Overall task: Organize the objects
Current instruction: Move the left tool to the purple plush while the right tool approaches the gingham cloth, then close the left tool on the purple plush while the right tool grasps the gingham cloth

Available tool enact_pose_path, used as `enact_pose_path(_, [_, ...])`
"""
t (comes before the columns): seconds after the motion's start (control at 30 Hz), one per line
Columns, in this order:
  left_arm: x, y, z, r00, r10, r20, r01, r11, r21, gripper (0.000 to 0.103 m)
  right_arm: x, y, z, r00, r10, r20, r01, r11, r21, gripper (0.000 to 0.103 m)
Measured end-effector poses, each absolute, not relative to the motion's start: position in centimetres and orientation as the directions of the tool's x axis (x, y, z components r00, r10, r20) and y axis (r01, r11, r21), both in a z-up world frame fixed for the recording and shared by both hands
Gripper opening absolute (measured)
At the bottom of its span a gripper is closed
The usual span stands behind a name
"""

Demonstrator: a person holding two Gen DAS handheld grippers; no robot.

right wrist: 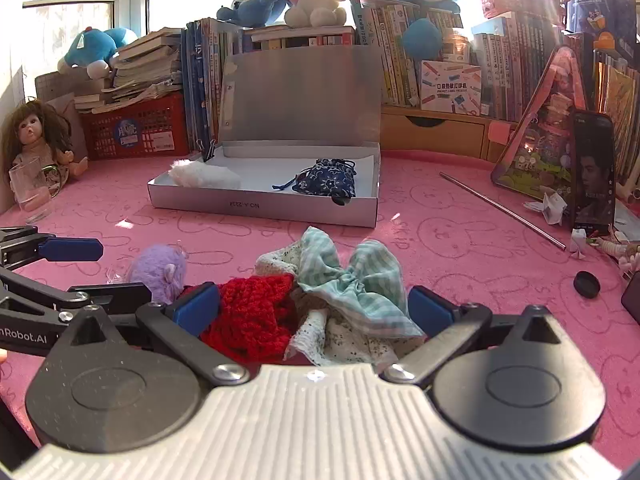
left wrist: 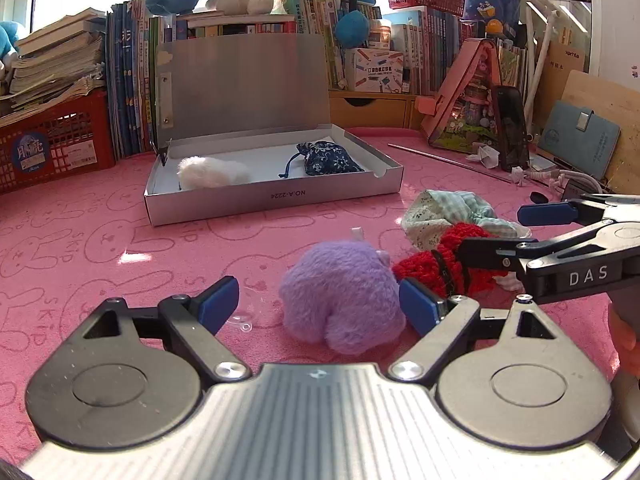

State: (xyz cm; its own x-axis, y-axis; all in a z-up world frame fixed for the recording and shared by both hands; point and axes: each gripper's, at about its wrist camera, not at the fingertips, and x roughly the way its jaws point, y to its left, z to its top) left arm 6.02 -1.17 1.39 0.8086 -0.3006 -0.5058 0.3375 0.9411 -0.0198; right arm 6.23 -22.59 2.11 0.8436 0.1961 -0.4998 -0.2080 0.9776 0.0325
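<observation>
On a pink bunny-print tabletop (left wrist: 100,248), a shallow silver box (left wrist: 276,196) lies with its long axis running side to side, lid raised upright toward the book-lined back edge. Inside it, a white plush (left wrist: 212,172) sits at the left end and a blue floral pouch (left wrist: 330,158) at the right, its drawstring trailing left.

Nearer the front edge, the left gripper (left wrist: 320,306) is spread wide around a purple plush (left wrist: 344,300), its right pad beside the fur; contact cannot be made out. The right gripper (right wrist: 314,306), also spread, straddles a red knit piece (right wrist: 252,312) and a green gingham bow (right wrist: 352,280) heaped together; the bow's lace underside is partly hidden by the gripper body.

Behind stand crowded books, red baskets, stuffed toys and sunlit windows. A doll (right wrist: 32,140) and clear glass (right wrist: 30,190) occupy the left edge; a metal rod (right wrist: 504,208), a phone (right wrist: 592,172) and a black cap (right wrist: 587,284) lie toward the right.
</observation>
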Motion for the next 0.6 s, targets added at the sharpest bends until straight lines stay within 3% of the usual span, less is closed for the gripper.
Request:
enact_pose_path(0.37, [6.7, -1.6, 0.8, 0.801, -0.304, -0.516, 0.334, 0.942, -0.035, 0.090, 5.4, -23.0, 1.6, 0.849, 0.179, -0.497, -0.197, 0.980, 0.017, 0.103])
enact_pose_path(0.6, [7.2, -2.0, 0.6, 0.801, -0.301, -0.518, 0.334, 0.942, -0.031, 0.090, 5.6, -24.1, 2.5, 0.879, 0.168, -0.447, -0.155, 0.986, 0.065, 0.103])
